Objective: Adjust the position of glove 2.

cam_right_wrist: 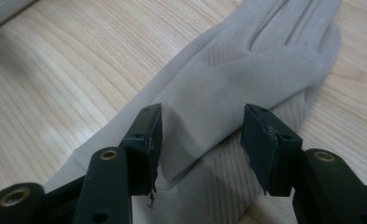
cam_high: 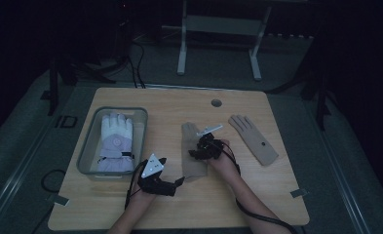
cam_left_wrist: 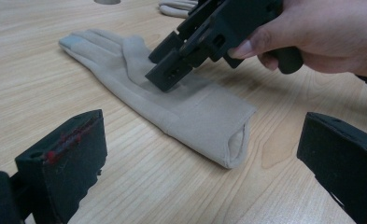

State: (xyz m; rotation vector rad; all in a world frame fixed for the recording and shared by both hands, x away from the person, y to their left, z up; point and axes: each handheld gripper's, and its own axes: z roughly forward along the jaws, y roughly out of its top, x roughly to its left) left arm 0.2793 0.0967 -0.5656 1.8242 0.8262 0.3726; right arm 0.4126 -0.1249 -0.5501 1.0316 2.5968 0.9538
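A beige glove (cam_high: pixel 193 165) (cam_left_wrist: pixel 190 114) (cam_right_wrist: pixel 246 60) lies flat in the middle of the wooden table (cam_high: pixel 179 204), fingers pointing away from me. My right gripper (cam_high: pixel 196 152) (cam_left_wrist: pixel 165 63) (cam_right_wrist: pixel 200 135) is low over its palm, tips down, jaws apart with the fabric between them; the left jaw touches a small fold. My left gripper (cam_high: pixel 178 182) (cam_left_wrist: pixel 202 163) rests near the glove's cuff, jaws wide open with nothing between them. A second beige glove (cam_high: pixel 255 139) lies to the right.
A clear plastic bin (cam_high: pixel 89 146) at the left holds a thick white and lavender glove (cam_high: pixel 115 141). A round hole (cam_high: pixel 216 103) sits near the table's far edge. A metal stand's legs (cam_high: pixel 181 58) are on the floor beyond.
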